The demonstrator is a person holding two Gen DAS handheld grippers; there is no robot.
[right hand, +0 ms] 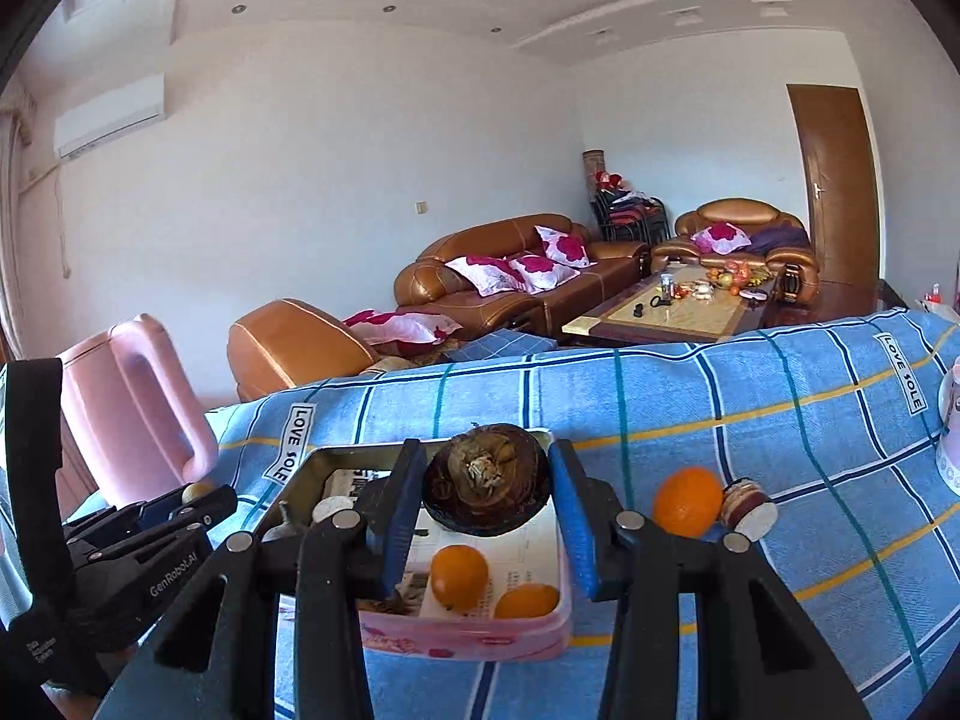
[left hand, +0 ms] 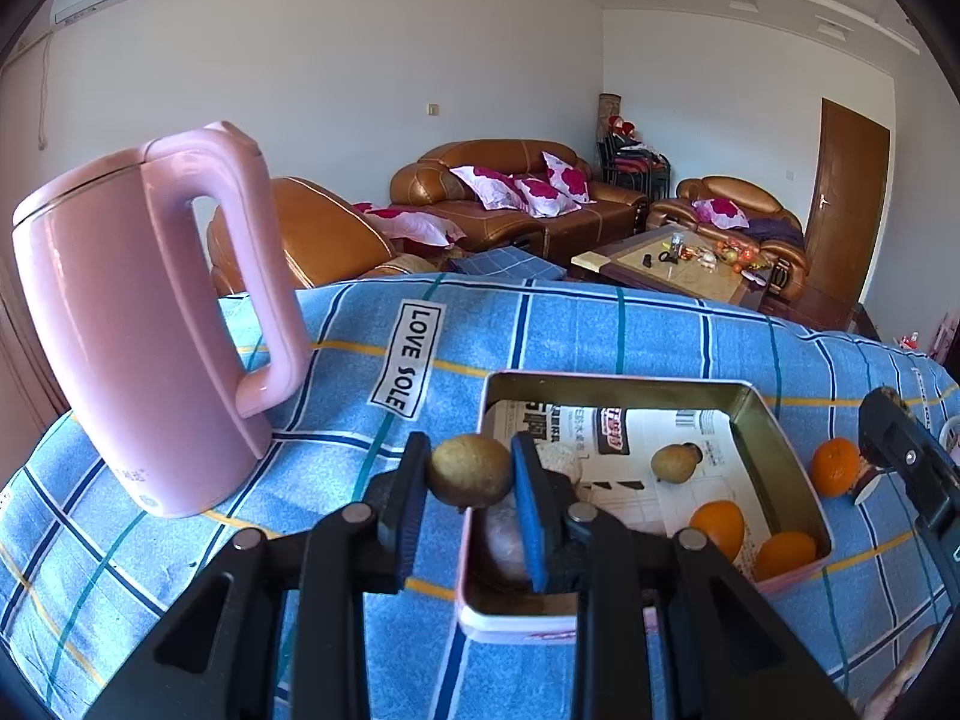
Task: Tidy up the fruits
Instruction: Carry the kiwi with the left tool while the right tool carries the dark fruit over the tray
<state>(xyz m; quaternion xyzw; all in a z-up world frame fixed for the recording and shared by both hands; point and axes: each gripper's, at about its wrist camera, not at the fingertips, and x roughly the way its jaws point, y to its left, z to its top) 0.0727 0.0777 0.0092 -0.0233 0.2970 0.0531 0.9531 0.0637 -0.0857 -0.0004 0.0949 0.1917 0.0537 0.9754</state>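
My left gripper (left hand: 470,471) is shut on a brown kiwi (left hand: 470,478) and holds it above the near left corner of a pink tin box (left hand: 780,456) lined with newspaper. The box holds two oranges (left hand: 718,527), a small kiwi (left hand: 674,462) and a pale fruit under my fingers. My right gripper (right hand: 486,483) is shut on a dark brown round fruit (right hand: 486,489), held above the same box (right hand: 468,639), where two oranges (right hand: 459,576) show. Another orange (right hand: 687,501) lies on the cloth right of the box.
A pink kettle (left hand: 138,324) stands on the blue plaid cloth (left hand: 600,330) left of the box. A small round jar (right hand: 750,507) lies next to the loose orange. A white-pink object (right hand: 951,438) sits at the right edge. Sofas and a coffee table stand behind.
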